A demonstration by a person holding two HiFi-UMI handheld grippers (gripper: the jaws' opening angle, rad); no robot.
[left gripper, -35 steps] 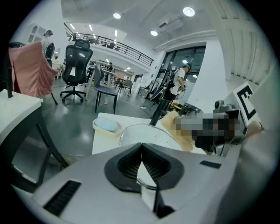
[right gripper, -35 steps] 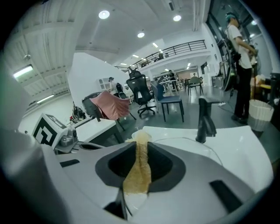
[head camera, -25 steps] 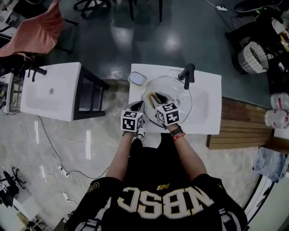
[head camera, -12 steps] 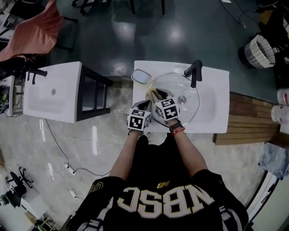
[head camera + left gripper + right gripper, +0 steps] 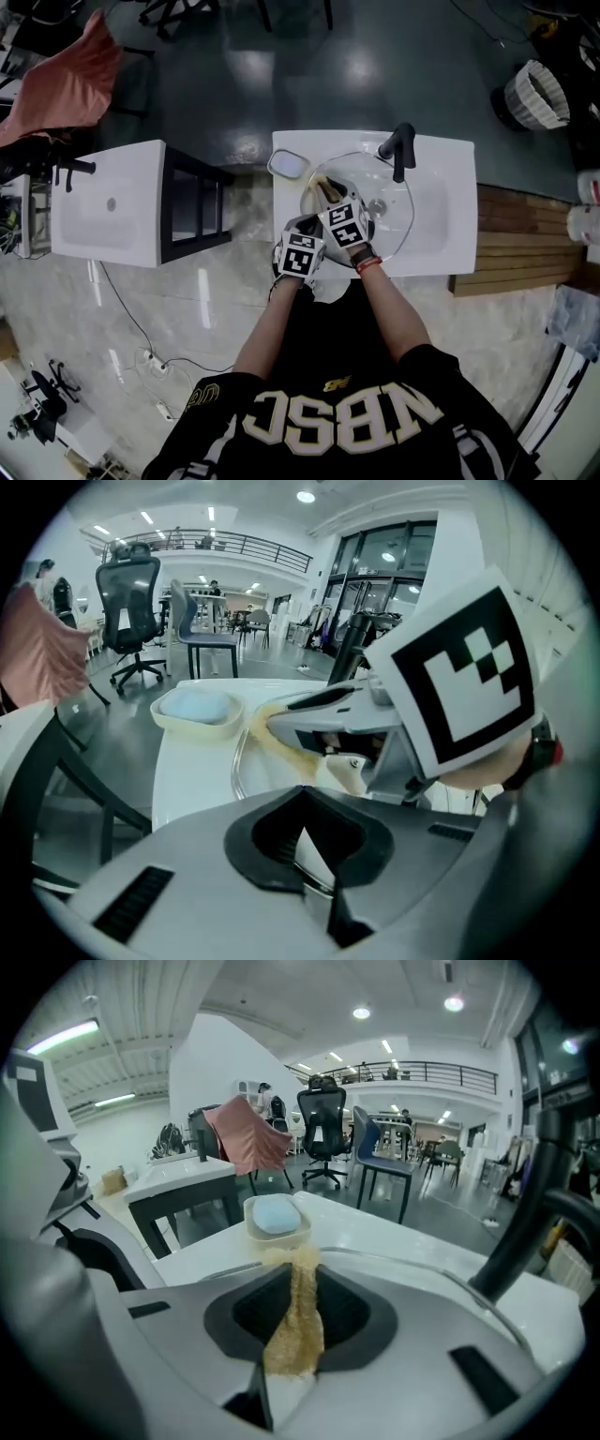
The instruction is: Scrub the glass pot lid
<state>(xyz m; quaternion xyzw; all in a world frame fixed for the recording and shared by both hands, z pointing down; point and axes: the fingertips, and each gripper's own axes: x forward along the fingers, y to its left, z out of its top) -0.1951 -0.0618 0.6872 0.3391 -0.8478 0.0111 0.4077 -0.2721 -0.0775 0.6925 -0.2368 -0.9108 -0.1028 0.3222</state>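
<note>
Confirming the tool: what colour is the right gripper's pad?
The pad is yellowish-tan; right gripper view shows it best.

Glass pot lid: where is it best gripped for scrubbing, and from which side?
Probably its thin rim at the near-left edge, approached from the person's side with jaws straddling the edge. The glass pot lid lies in the sink with the sponge in the right gripper over its top, leaving the rim free; the left gripper is shut there.

glass pot lid (image 5: 398, 225): clear, silver rim
scrub pad (image 5: 298, 1321): tan-yellow
soap dish (image 5: 286, 1235): cream
soap (image 5: 275, 1213): pale blue
sink (image 5: 441, 211): white
faucet (image 5: 400, 150): black
marker cubes (image 5: 302, 261): black squares on white
wristband (image 5: 368, 265): red
shirt (image 5: 347, 375): black, cream letters
draped cloth (image 5: 66, 80): salmon pink
</note>
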